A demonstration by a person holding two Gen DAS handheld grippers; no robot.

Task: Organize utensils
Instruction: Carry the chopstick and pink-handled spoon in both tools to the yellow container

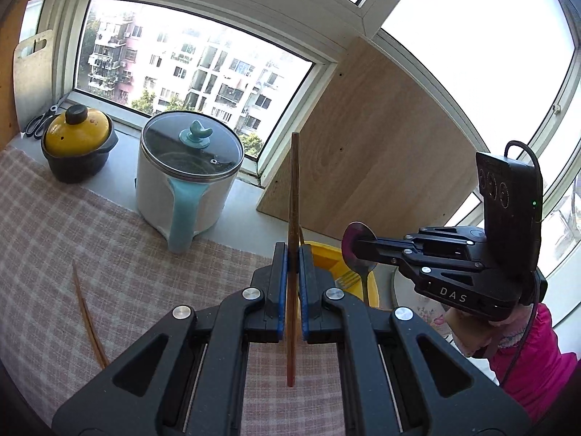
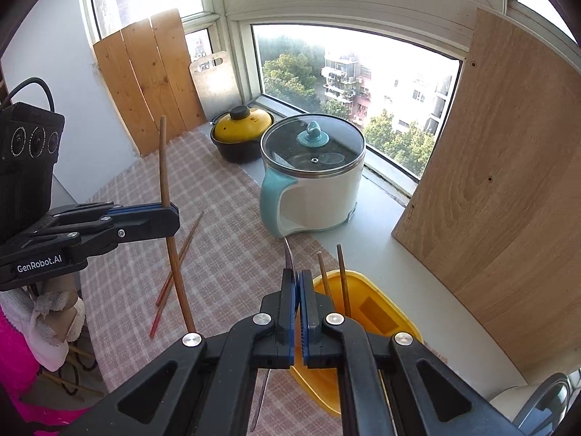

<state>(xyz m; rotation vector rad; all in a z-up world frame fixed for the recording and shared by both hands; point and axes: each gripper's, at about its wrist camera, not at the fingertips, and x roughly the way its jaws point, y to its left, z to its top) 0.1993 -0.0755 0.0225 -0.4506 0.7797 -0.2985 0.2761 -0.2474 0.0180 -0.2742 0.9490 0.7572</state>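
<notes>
**Both grippers carry utensils toward the yellow bin**

Nearest the left wrist camera, the left gripper (image 1: 293, 254) is clamped on a long brown wooden chopstick (image 1: 294, 196) that stands almost upright between its blue pads. The right gripper (image 2: 298, 283) is closed on a slim metal spoon (image 1: 357, 243), gripped at the neck. Just beyond them, the yellow plastic utensil bin (image 2: 377, 312) already holds two brown chopsticks (image 2: 343, 279). Farther out, a loose pair of reddish chopsticks (image 2: 178, 265) lies on the checked tablecloth (image 2: 225, 196), before the white electric pot (image 2: 312, 189). This looks like the carrying step; next, each utensil likely needs lowering into the bin before release.
</notes>
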